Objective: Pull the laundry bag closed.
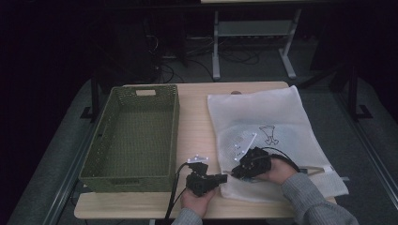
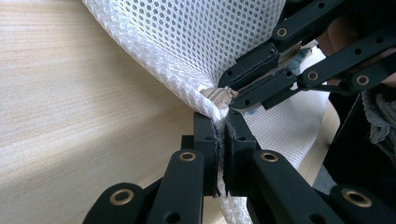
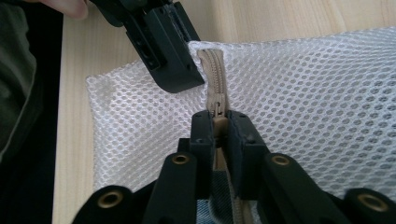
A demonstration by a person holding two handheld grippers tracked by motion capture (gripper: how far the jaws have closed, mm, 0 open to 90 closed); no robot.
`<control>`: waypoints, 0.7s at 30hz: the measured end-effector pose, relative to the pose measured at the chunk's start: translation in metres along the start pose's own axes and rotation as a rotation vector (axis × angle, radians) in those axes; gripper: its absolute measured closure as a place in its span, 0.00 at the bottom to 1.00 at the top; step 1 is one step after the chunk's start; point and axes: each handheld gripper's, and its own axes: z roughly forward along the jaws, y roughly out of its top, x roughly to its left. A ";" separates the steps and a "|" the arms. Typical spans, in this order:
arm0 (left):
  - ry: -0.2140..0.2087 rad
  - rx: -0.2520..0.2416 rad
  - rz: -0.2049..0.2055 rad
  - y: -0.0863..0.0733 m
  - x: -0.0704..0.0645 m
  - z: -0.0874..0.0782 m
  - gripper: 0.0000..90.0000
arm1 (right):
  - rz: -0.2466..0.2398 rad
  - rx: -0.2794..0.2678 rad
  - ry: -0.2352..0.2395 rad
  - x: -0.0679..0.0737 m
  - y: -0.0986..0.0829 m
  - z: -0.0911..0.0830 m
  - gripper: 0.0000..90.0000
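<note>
Mesh bag lies flat at the table's right side. Left gripper pinches the bag's near corner; right gripper is clamped on the zipper pull. Zip looks nearly closed; basket empty, loading not begun.

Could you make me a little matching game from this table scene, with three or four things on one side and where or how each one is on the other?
Things:
1. left tool
2. right tool
3. green basket
4. mesh bag

States:
A. lies flat on the right half of the table
B. shut on the beige zipper pull
C. stands on the left half of the table, with nothing inside
D. shut on the bag's corner, at the zipper's end

Pairs: 1-D, 2-B, 3-C, 4-A
</note>
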 end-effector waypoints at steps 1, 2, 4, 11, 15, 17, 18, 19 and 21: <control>-0.004 0.000 -0.003 -0.001 0.000 0.000 0.96 | -0.002 0.003 -0.001 0.000 0.000 0.000 0.90; -0.010 -0.001 -0.008 -0.001 0.001 0.000 0.95 | -0.004 0.004 -0.002 0.001 0.000 0.000 0.91; -0.026 -0.001 -0.028 0.000 0.002 0.001 0.92 | -0.011 0.006 -0.013 0.003 0.001 -0.002 0.91; -0.031 -0.016 -0.038 0.004 -0.001 0.001 0.94 | -0.032 0.017 -0.055 0.012 0.003 -0.009 0.91; -0.011 -0.015 -0.024 0.002 -0.003 0.002 0.95 | -0.035 0.027 -0.068 0.013 0.003 -0.012 0.91; -0.004 -0.015 -0.021 0.003 -0.004 0.002 0.95 | -0.036 0.032 -0.073 0.014 0.003 -0.013 0.92; 0.002 -0.018 -0.022 0.003 -0.004 0.001 0.95 | -0.027 0.031 -0.076 0.014 0.001 -0.014 0.92; 0.002 -0.018 -0.025 0.003 -0.004 0.001 0.96 | -0.029 0.032 -0.077 0.014 0.001 -0.015 0.92; 0.010 -0.022 -0.023 0.003 -0.005 0.001 0.95 | -0.018 0.029 -0.077 0.014 -0.001 -0.016 0.92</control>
